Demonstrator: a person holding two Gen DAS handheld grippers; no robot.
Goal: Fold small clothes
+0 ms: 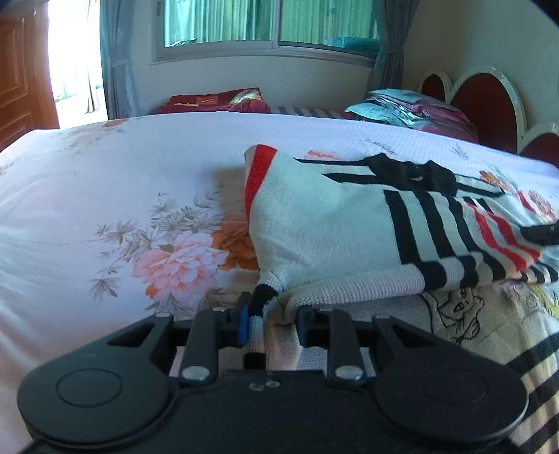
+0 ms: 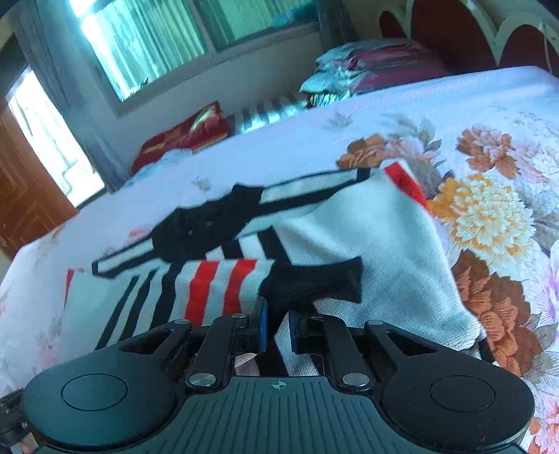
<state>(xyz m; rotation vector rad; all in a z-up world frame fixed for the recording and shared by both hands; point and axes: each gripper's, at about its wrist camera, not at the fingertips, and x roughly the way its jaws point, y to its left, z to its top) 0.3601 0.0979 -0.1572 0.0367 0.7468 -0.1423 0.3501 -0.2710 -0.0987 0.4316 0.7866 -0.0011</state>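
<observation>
White knitted sweater with black and red stripes [image 1: 335, 223] lies partly folded on the floral white bedsheet [image 1: 104, 181], filling the centre and right of the left wrist view and the middle of the right wrist view [image 2: 377, 251]. At the lower centre of the left wrist view the left gripper [image 1: 272, 324] has its jaws clamped on a bunched white-and-black edge of the knit — cloth fills the gap between the blue fingertip pads [image 1: 243, 323]. At the lower centre of the right wrist view the right gripper [image 2: 277, 330] has its jaws drawn nearly together on a black-trimmed part of the same garment, which lifts toward it in a ridge; this view is tilted and slightly blurred. At the lower right of the left wrist view a cream cloth with a black line drawing [image 1: 464, 314] lies under the sweater's edge. A dark red cushion [image 1: 216, 101] and a stack of folded bedding [image 1: 412, 108] sit at the far side of the bed, below the window [image 1: 269, 24].
</observation>
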